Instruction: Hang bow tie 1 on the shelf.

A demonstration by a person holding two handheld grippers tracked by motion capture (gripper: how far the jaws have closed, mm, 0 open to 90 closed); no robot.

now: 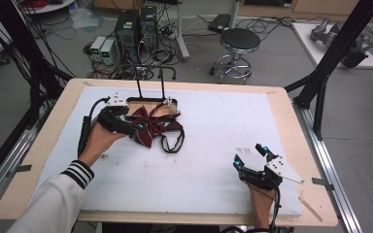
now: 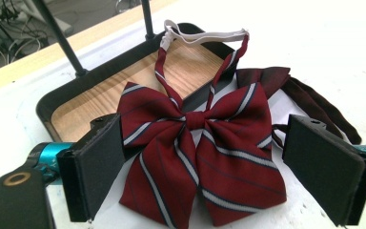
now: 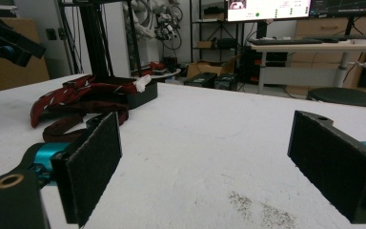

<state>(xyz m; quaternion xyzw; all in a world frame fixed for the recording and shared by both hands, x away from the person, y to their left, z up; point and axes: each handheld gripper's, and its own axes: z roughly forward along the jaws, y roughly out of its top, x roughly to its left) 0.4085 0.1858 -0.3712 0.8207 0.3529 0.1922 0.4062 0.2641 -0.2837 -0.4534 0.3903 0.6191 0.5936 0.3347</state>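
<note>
A dark red bow tie with grey stripes (image 2: 200,157) lies half over the front rim of a black tray with a wooden floor (image 2: 90,102); its white elastic strap (image 2: 205,36) rests on the tray's far rim. In the high view the bow tie (image 1: 148,127) sits at the table's back left. My left gripper (image 1: 133,127) is open, its jaws standing either side of the bow, not closed on it. A second dark red strap piece (image 2: 310,98) lies to the bow's right. My right gripper (image 1: 249,156) is open over bare white cover at the front right, holding nothing.
Two black posts (image 1: 150,85) rise from the tray's back. The white foam cover (image 1: 213,145) spans the wooden table (image 1: 291,121). A grey smudge (image 3: 262,210) marks the cover by my right gripper. A stool (image 1: 239,46) and computer cases (image 1: 136,26) stand beyond the table.
</note>
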